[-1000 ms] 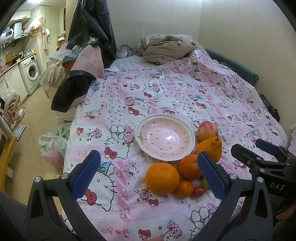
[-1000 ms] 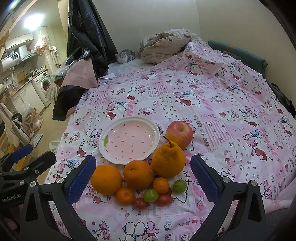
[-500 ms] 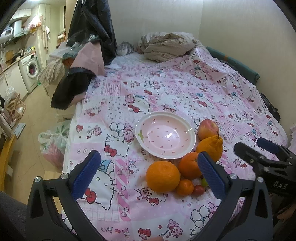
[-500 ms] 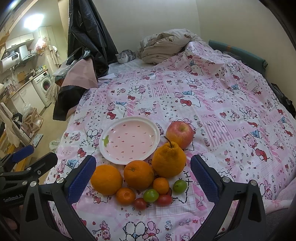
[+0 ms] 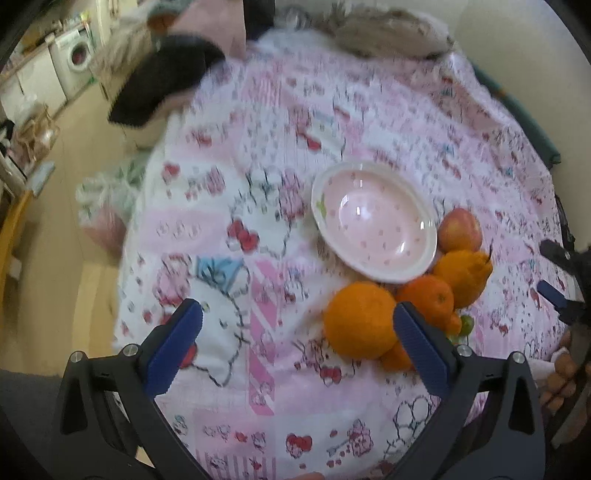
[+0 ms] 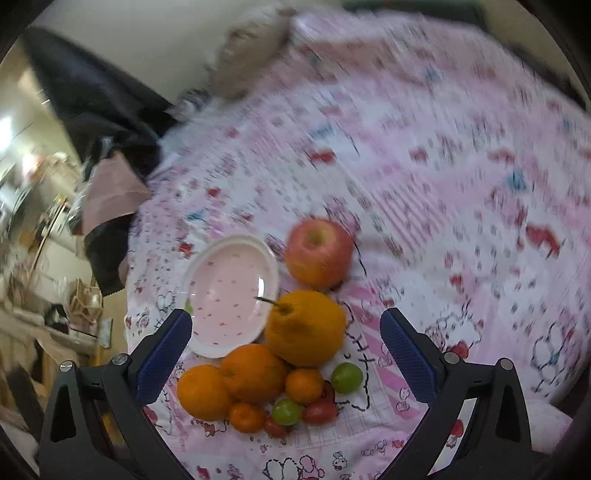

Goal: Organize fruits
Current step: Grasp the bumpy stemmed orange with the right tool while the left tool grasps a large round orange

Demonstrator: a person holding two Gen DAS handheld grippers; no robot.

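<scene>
A bed point(image 5: 388, 122) under a pink cartoon-print cover carries everything here, with a heap of dark clothes point(image 6: 96, 96) at its far left corner and a rumpled blanket point(image 5: 384, 33) by the far wall; both views are smeared by motion. A pink plate point(image 6: 231, 295) lies bare near the near edge, and the fruit crowds its right and near sides: an apple point(image 6: 319, 253) farthest, a knobbly stemmed citrus point(image 6: 304, 332) just nearer, two oranges point(image 6: 255, 371) near that, then small mandarins point(image 6: 304, 386), green fruits point(image 6: 346, 376) and red tomatoes point(image 6: 320, 411) packed together nearest of all. The left gripper point(image 5: 297, 345) has its fingers spread wide and empty, its right finger crossing in front of the big orange point(image 5: 360, 319). The right gripper point(image 6: 286, 350) is likewise spread and empty, framing the citrus and the oranges. The step in hand looks like choosing a first fruit for the plate. It would go best to take one from the edge of the cluster, squarely across its widest part, since round fruit on soft bedding may roll and the neighbours touch one another. The citrus stem point(image 6: 267, 301) leans over the plate rim, and the tight packing leaves little room for a finger between pieces.
</scene>
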